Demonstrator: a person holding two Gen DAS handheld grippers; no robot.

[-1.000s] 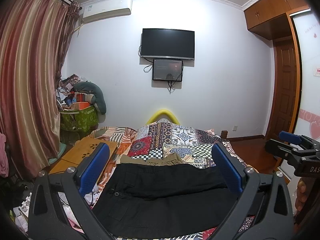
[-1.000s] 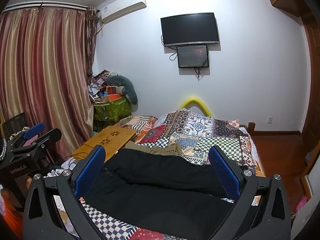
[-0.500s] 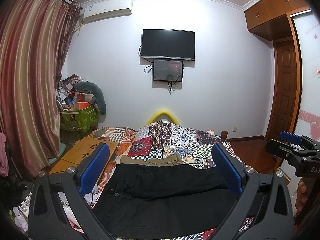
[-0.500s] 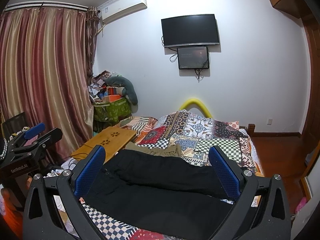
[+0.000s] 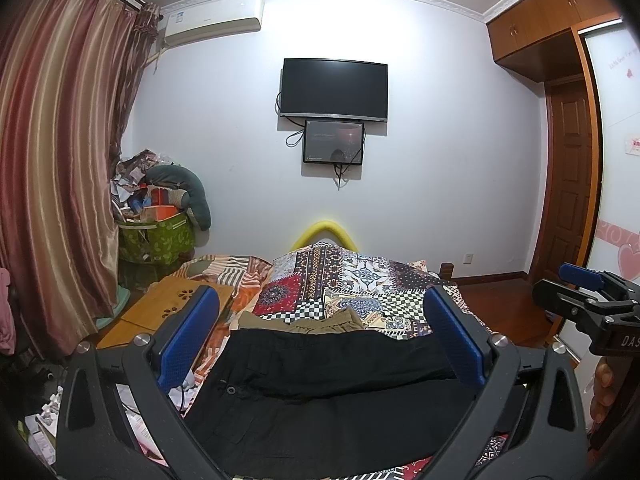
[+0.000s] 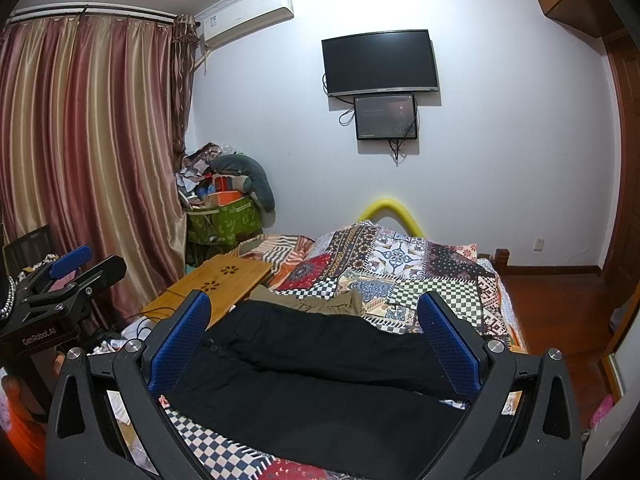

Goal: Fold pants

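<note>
Black pants (image 5: 320,396) lie spread flat across the patchwork bed cover (image 5: 360,280), waist with a button to the left, legs running right; the same pants (image 6: 320,384) show in the right wrist view. Behind them lies an olive-brown garment (image 5: 320,322). My left gripper (image 5: 320,344) hovers above the pants, open, nothing between its blue pads. My right gripper (image 6: 316,340) is likewise open and empty above the pants. Each gripper also shows in the other's view: the right one (image 5: 584,296) at the far right, the left one (image 6: 60,280) at the far left.
A wooden lap table (image 6: 216,288) rests on the bed's left side. A green bin piled with clutter (image 5: 156,232) stands by the striped curtain (image 5: 52,160). A television (image 5: 334,88) hangs on the far wall. A wooden door (image 5: 568,200) and floor lie to the right.
</note>
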